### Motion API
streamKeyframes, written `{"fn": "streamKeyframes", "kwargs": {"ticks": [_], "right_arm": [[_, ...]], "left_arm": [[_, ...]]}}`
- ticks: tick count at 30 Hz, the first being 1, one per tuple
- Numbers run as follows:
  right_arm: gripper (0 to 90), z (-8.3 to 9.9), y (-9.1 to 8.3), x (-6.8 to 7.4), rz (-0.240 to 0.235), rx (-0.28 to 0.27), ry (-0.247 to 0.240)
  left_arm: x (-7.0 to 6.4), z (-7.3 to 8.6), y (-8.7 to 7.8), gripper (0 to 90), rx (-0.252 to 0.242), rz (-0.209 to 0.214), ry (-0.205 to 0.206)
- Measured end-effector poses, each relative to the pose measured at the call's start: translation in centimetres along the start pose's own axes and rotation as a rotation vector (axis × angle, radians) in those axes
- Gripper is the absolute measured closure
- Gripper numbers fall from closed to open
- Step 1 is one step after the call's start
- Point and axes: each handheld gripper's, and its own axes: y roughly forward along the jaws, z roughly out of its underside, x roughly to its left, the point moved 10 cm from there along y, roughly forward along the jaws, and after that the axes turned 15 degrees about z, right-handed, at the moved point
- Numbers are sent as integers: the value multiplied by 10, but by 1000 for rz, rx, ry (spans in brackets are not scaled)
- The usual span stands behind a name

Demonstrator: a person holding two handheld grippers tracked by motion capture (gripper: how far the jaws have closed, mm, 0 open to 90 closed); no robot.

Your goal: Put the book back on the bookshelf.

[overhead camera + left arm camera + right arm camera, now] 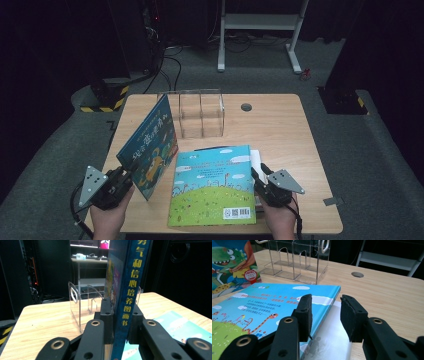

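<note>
A wooden counter (280, 125) seen from above. At about eight o'clock, the left tool (124, 176) clamps the spine of a dinosaur picture book (150, 145), holding it upright on edge, tilted, its cover facing right. In the left gripper view, both jaws press the book's blue spine. At six o'clock a second picture book (212, 187) lies flat, back cover up, on top of a white book (256, 161). At four o'clock the right tool (260, 175) sits at that stack's right edge, jaws narrowly apart, gripping nothing. A clear acrylic book holder (200, 112) stands at twelve o'clock.
</note>
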Motion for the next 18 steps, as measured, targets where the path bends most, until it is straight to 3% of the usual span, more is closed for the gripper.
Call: {"fn": "streamKeyframes", "kwargs": {"ticks": [11, 18], "right_arm": [[613, 2, 1, 3, -9, 12, 1], [613, 3, 1, 3, -9, 15, 5]], "left_arm": [[0, 0, 0, 810, 27, -23, 68], [2, -1, 1, 812, 37, -12, 53]]}}
